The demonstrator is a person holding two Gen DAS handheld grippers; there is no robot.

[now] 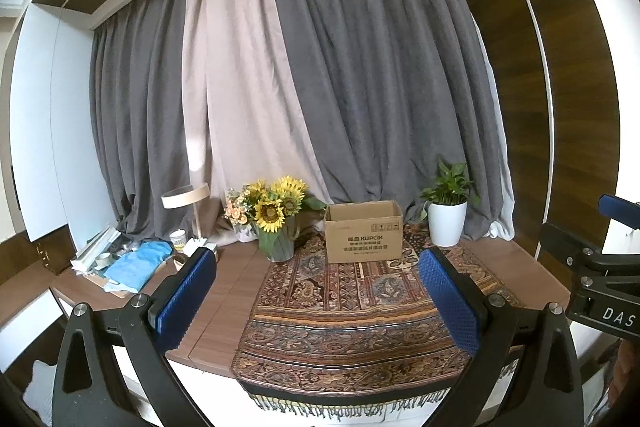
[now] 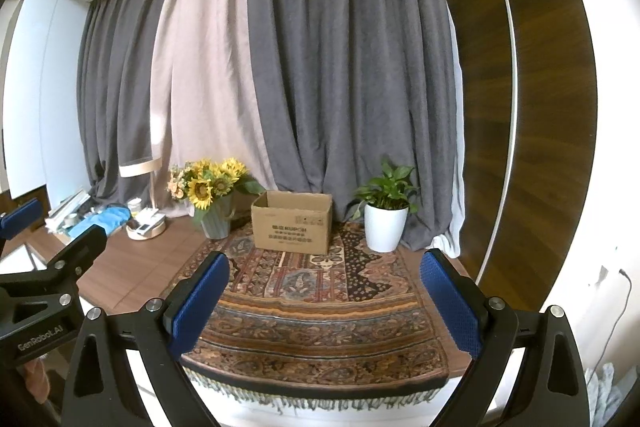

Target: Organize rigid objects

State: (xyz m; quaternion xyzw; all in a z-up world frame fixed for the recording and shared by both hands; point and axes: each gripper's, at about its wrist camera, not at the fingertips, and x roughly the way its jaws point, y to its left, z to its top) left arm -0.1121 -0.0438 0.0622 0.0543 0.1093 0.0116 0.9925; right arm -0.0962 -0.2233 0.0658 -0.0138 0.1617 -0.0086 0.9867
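An open cardboard box (image 1: 363, 231) (image 2: 294, 225) is seen standing upright toward the back of a patterned, fringed table runner (image 1: 348, 323) (image 2: 320, 311), with printed lettering on its front face. Its inside cannot be seen from either view. Just to its left, a ribbed grey-green vase of sunflowers (image 1: 276, 223) (image 2: 212, 205) is placed at the runner's edge; to its right, a leafy plant in a white pot (image 1: 447, 223) (image 2: 385, 223) is set near the curtains. The runner is laid over a wooden desk (image 1: 228, 291) (image 2: 132, 267). At the desk's far left, a ring-shaped desk lamp (image 1: 186, 197) (image 2: 140, 167), a blue cloth (image 1: 138, 261) (image 2: 100, 221) and assorted small clutter are gathered. Grey and beige curtains (image 1: 320, 87) (image 2: 300, 67) are hung behind everything.

The left gripper (image 1: 318, 301) is held well short of the box, its blue-padded fingers spread wide with nothing between them. The right gripper (image 2: 324, 305) is likewise held back from the box, fingers wide apart and holding nothing. Each gripper is partly visible at the edge of the other's view.
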